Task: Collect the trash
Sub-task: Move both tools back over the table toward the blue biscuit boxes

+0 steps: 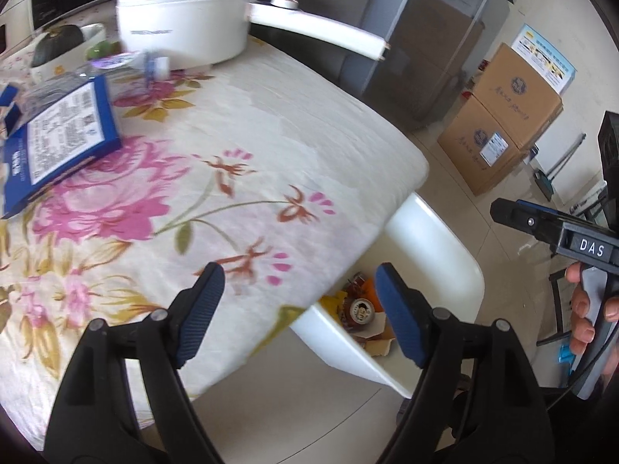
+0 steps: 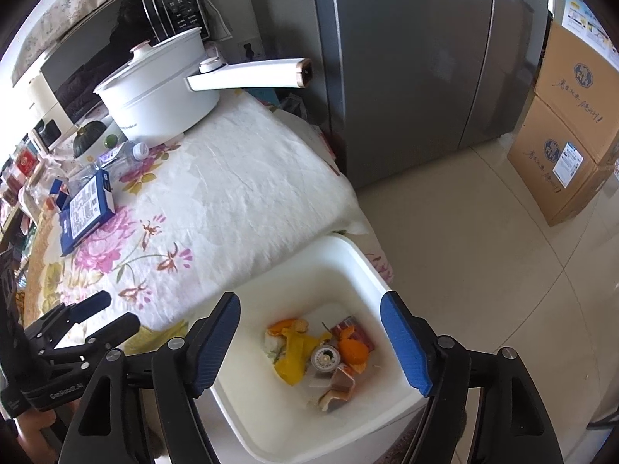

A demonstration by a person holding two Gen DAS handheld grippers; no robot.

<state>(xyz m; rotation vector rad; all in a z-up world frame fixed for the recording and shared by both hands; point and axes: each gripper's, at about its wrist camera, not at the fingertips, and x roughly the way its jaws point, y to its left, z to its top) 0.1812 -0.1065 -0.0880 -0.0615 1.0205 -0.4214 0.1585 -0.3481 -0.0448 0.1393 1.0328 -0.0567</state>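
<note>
A white trash bin (image 2: 348,255) stands on the floor against the table's edge and holds orange peel, a yellow wrapper (image 2: 294,352), a small can and cardboard scraps. It also shows in the left wrist view (image 1: 437,239), partly under the table corner. My right gripper (image 2: 309,342) is open and empty, right above the bin. My left gripper (image 1: 300,315) is open and empty over the table's near corner. A blue box (image 1: 58,135) and a plastic bottle (image 1: 131,62) lie on the floral tablecloth (image 1: 232,135).
A white pot (image 2: 162,92) with a long handle stands at the table's far end, before a microwave (image 2: 116,38). A grey fridge (image 2: 425,58) stands behind the table. Stacked cardboard boxes (image 2: 568,123) sit on the tiled floor to the right.
</note>
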